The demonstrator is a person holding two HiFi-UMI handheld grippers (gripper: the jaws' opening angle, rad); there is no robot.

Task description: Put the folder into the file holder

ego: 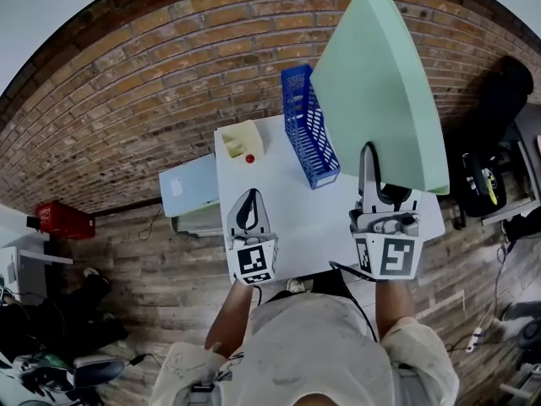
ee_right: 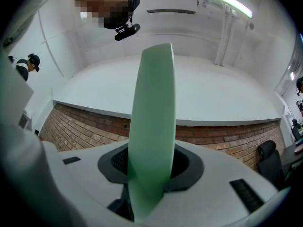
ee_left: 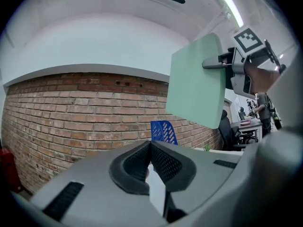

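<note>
A brick wall (ego: 127, 100) runs behind everything, and a white table (ego: 279, 218) stands against it in front of me. The pale green folder (ego: 380, 100) is the largest thing in the air. My right gripper (ego: 368, 155) clamps its lower edge, with both pads pressing the sheet edge-on between them. The folder stands upright above the table's right side. In the head view it covers the far right corner of the table.

A black office chair (ego: 499, 100) sits off to the right of the table. A pale blue cabinet (ego: 190, 184) butts against the table's left side. The blue file holder (ego: 308, 129) stands at the far edge of the table, just left of the folder and clear of it. In the left gripper view the folder hangs above it and to the right.

A red crate (ego: 61, 220) lies well off to the left. A cream box (ego: 241, 139) sits at the table's far left corner, with a small red object (ego: 249, 158) just in front of it.

My left gripper (ego: 251, 197) hovers over the near left of the table, its jaws closed tip to tip on nothing. Both grippers carry black-and-white square markers.
</note>
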